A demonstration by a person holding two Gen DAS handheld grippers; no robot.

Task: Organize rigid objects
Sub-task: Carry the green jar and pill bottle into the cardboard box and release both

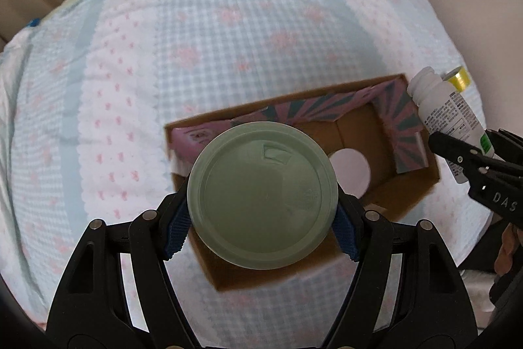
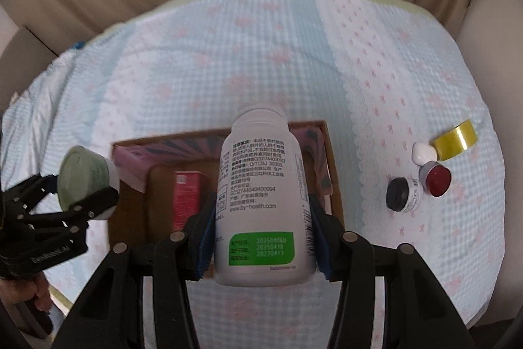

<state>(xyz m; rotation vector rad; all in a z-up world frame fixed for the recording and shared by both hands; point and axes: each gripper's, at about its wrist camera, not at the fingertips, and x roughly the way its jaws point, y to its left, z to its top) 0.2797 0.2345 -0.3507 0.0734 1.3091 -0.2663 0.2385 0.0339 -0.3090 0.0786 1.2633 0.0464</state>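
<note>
Beige curtains hang behind a bed spread with a checked blue-and-pink quilt (image 1: 228, 38), on which an open cardboard box (image 1: 421, 182) serves as my reference landmark. From the left wrist view, I read the left gripper (image 1: 263, 215) clenched on a green-lidded jar (image 1: 263, 195), held above the near-left part of the box; the right gripper (image 1: 470, 152) enters at the box's right edge, gripping a white bottle (image 1: 447, 110). From the right wrist view, I confirm the right gripper (image 2: 261, 224) grasps the white bottle (image 2: 261, 192) by its sides, above the right half of the box (image 2: 333, 185). A red carton (image 2: 184, 198) lies inside the box. Right of the box, on the quilt, sit a yellow tape roll (image 2: 456, 139), a red-lidded jar (image 2: 436, 179) and a black-lidded jar (image 2: 400, 193).
</note>
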